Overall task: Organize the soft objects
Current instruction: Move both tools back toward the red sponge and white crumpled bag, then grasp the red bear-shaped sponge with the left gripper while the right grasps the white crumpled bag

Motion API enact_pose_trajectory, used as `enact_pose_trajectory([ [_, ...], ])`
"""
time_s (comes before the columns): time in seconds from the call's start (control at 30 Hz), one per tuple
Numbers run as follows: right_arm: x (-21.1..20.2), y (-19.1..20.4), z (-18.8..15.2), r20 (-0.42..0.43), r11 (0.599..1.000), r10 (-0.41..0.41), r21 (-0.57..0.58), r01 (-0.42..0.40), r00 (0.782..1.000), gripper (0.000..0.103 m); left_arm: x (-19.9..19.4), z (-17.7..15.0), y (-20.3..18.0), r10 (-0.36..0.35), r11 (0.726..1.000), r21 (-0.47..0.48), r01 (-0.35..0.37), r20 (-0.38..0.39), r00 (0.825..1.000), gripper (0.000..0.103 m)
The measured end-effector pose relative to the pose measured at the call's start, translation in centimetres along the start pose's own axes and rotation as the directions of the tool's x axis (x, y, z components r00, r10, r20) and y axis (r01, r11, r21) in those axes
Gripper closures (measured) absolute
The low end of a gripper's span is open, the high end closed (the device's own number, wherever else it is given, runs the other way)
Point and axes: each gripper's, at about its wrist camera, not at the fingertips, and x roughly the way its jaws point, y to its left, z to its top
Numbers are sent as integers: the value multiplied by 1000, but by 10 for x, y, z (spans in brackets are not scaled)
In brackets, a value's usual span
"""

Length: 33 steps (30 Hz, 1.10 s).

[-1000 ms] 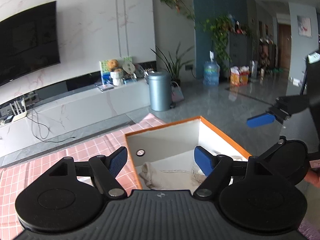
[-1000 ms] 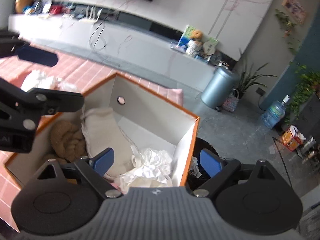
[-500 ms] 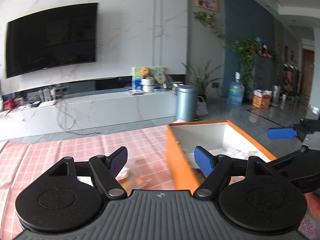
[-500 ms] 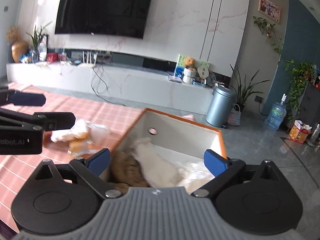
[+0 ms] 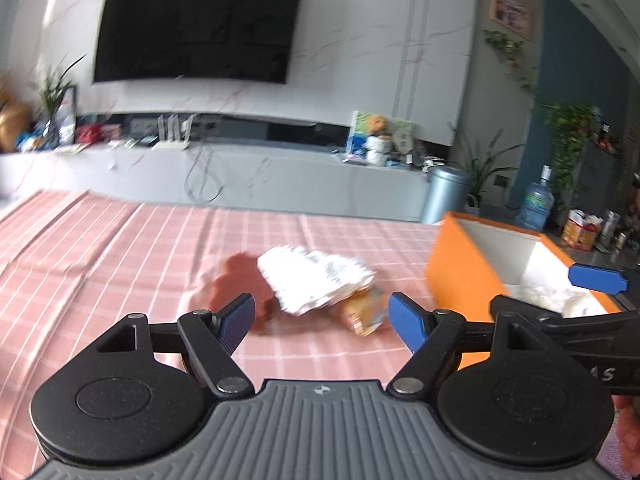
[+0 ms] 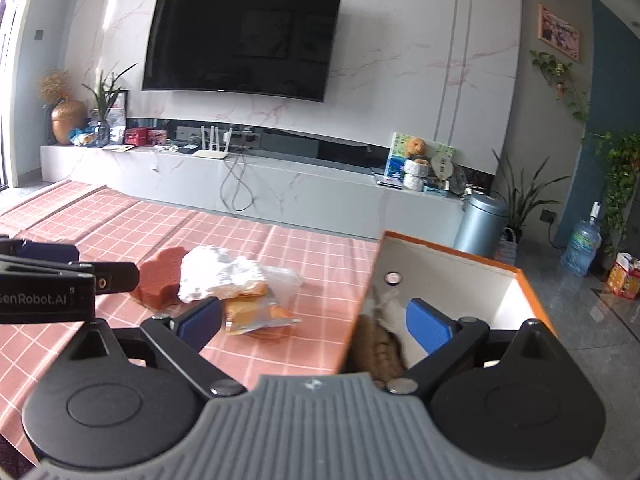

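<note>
One label legible: "GenRobot.AI" on left tool (image 6: 60, 264).

Left gripper (image 5: 322, 320) jaws wide apart and empty, right gripper (image 6: 316, 318) alongside it, jaws likewise spread, empty

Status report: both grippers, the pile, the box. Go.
Left gripper open, empty. Right gripper open, empty. Pile on cloth: sponge, white wad, snack bag, untouched. Box beside it, part filled. Nothing in the way.
</note>
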Motion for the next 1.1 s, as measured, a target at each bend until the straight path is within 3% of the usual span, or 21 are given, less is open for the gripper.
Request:
enact_pose_trajectory([
  [0.23,19,22,-5,-19,998,56,29,-55,998,10,4,-22,38,40,997,-60,-42,-35,999,14],
  [0.57,67,46,-2,-85,994,110,29,-108,990,27,28,-21,58,48,995,-83,-53,-52,997,14],
  [0.87,114,54,8,-136,990,127,82,-117,983,27,69,0,56,38,999,-5,-38,-87,995,14],
  [1.0,135,58,16,-145,987,136,102,-122,980,15,96,4,61,51,997,56,-44,-139,989,14],
  [1.1,151,60,23,-153,983,150,132,-130,977,14,111,2,63,47,993,114,-28,-175,983,14],
])
